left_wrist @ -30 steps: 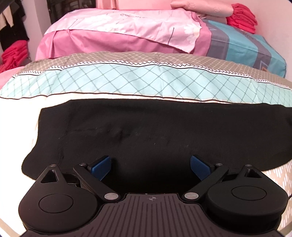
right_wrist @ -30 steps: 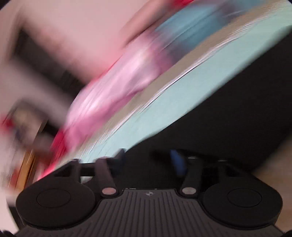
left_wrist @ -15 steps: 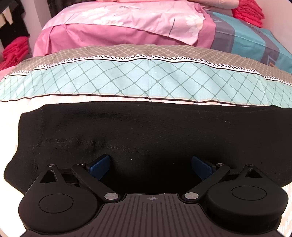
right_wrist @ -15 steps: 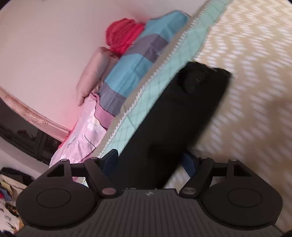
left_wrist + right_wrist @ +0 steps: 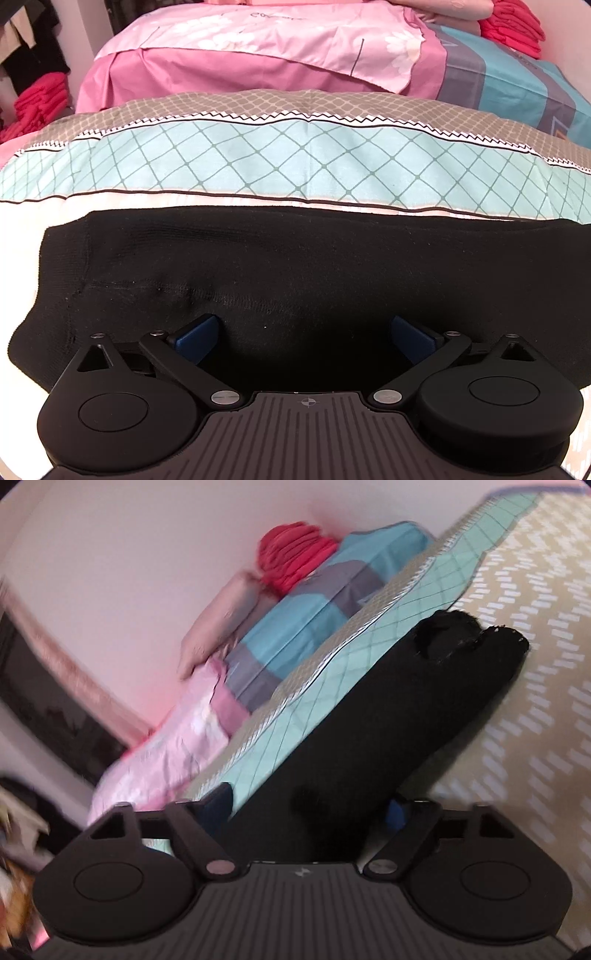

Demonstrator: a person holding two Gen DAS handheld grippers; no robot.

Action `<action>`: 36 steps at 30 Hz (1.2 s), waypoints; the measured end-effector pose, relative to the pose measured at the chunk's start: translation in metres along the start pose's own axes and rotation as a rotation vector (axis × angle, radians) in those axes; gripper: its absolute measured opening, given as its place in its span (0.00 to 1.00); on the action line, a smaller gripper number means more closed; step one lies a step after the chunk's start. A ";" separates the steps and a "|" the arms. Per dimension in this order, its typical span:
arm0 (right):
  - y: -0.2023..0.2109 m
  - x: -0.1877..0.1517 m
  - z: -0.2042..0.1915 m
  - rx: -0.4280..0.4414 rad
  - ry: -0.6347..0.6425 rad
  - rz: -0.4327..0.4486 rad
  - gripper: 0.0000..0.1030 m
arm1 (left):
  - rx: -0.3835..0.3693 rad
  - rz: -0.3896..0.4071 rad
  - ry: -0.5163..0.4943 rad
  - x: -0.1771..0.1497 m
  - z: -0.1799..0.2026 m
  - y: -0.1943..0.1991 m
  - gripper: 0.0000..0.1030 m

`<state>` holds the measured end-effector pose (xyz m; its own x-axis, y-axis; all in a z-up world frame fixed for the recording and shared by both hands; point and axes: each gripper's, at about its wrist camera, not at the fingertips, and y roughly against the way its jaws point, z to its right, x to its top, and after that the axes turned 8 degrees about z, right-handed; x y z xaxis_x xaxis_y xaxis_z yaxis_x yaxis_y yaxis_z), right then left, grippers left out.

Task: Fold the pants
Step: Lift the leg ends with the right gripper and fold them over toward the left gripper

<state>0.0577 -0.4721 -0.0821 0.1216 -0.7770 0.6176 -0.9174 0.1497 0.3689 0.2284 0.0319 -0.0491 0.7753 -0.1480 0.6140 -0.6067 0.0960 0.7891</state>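
Observation:
Black pants (image 5: 295, 266) lie flat across the bed as one long band, with one end at the left. My left gripper (image 5: 304, 334) hovers open over their near edge, its blue pads (image 5: 197, 334) wide apart on the dark cloth. In the right wrist view the same pants (image 5: 369, 720) run away from me to their ragged far end at the upper right. My right gripper (image 5: 310, 805) straddles the near part of the band. Its jaws are closing, with the cloth between them and each finger at one edge of it. I see no pad pressing on the cloth.
A teal checked band of the bedcover (image 5: 295, 158) runs just beyond the pants. A pink quilt (image 5: 258, 48) and a blue-grey one (image 5: 517, 81) are piled behind it. Folded red clothes (image 5: 513, 26) sit at the back right by the wall. Beige patterned sheet (image 5: 517, 738) lies right of the pants.
The left gripper has come slightly closer over the pants, still open. The right gripper's view swung from a blur to looking along the pants, and its fingers stand narrower.

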 end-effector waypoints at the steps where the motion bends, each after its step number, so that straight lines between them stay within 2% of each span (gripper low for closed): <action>1: -0.006 0.004 0.003 -0.033 -0.023 -0.005 0.33 | 0.001 -0.003 -0.001 0.001 -0.001 0.001 1.00; 2: -0.012 0.008 0.006 -0.089 -0.048 -0.015 0.19 | 0.006 -0.007 0.000 0.002 -0.002 0.002 1.00; 4: -0.013 0.013 0.003 -0.118 -0.061 -0.022 0.19 | 0.014 -0.012 0.015 0.007 -0.006 0.007 1.00; 5: -0.010 0.012 -0.012 -0.157 0.030 -0.015 0.19 | 0.007 -0.009 0.029 0.010 -0.010 0.012 1.00; 7: 0.001 0.001 -0.051 -0.187 0.276 0.053 0.19 | -0.004 0.017 0.056 0.014 -0.020 0.025 1.00; 9: 0.015 -0.023 -0.096 -0.170 0.538 0.155 0.19 | 0.004 0.053 0.068 0.019 -0.030 0.039 1.00; 12: 0.041 -0.094 -0.157 -0.031 1.018 0.364 0.20 | 0.040 0.102 0.095 0.025 -0.042 0.053 1.00; 13: 0.050 -0.126 -0.168 0.040 1.182 0.432 0.21 | 0.051 0.112 0.104 0.027 -0.046 0.056 1.00; 14: 0.054 -0.157 -0.173 0.109 1.334 0.463 0.23 | 0.060 0.117 0.111 0.029 -0.048 0.057 1.00; 15: 0.055 -0.188 -0.176 0.169 1.483 0.441 0.25 | 0.065 0.119 0.119 0.030 -0.050 0.058 1.00; 16: 0.052 -0.218 -0.174 0.220 1.626 0.379 0.32 | 0.064 0.118 0.123 0.031 -0.051 0.057 1.00; 17: 0.046 -0.247 -0.170 0.256 1.785 0.283 0.35 | 0.062 0.116 0.125 0.030 -0.051 0.057 1.00; 18: 0.040 -0.272 -0.162 0.286 1.928 0.201 0.28 | 0.061 0.113 0.124 0.029 -0.051 0.056 1.00; 19: 0.040 -0.287 -0.155 0.309 2.004 0.200 0.19 | 0.061 0.108 0.122 0.028 -0.050 0.055 1.00; 20: 0.041 -0.290 -0.155 0.288 1.996 0.261 0.22 | 0.059 0.101 0.120 0.027 -0.048 0.054 1.00; 23: 0.034 -0.272 -0.169 0.270 1.880 0.144 0.24 | 0.037 0.091 0.111 0.022 -0.039 0.055 1.00; 24: 0.034 -0.267 -0.174 0.267 1.852 0.140 0.24 | 0.026 0.087 0.103 0.020 -0.033 0.056 1.00; 27: 0.042 -0.258 -0.189 0.229 1.743 0.262 0.24 | -0.006 0.109 0.066 0.020 -0.011 0.059 1.00; 28: 0.038 -0.258 -0.192 0.197 1.704 0.247 0.25 | -0.013 0.115 0.054 0.021 -0.004 0.060 1.00; 29: 0.032 -0.262 -0.193 0.167 1.699 0.197 0.25 | -0.021 0.122 0.044 0.022 0.003 0.061 1.00; 31: 0.025 -0.281 -0.188 0.160 1.789 0.141 0.25 | -0.040 0.133 0.029 0.024 0.017 0.062 1.00; 33: 0.032 -0.296 -0.174 0.166 1.903 0.214 0.25 | -0.056 0.143 0.011 0.026 0.032 0.061 1.00; 36: 0.035 -0.287 -0.173 0.187 1.862 0.194 0.27 | -0.076 0.149 -0.005 0.029 0.055 0.050 1.00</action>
<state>0.0566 -0.1380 -0.1261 0.1087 0.8293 0.5481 -0.9756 -0.0169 0.2190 0.2110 -0.0221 0.0069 0.6765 -0.1310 0.7247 -0.7001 0.1910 0.6880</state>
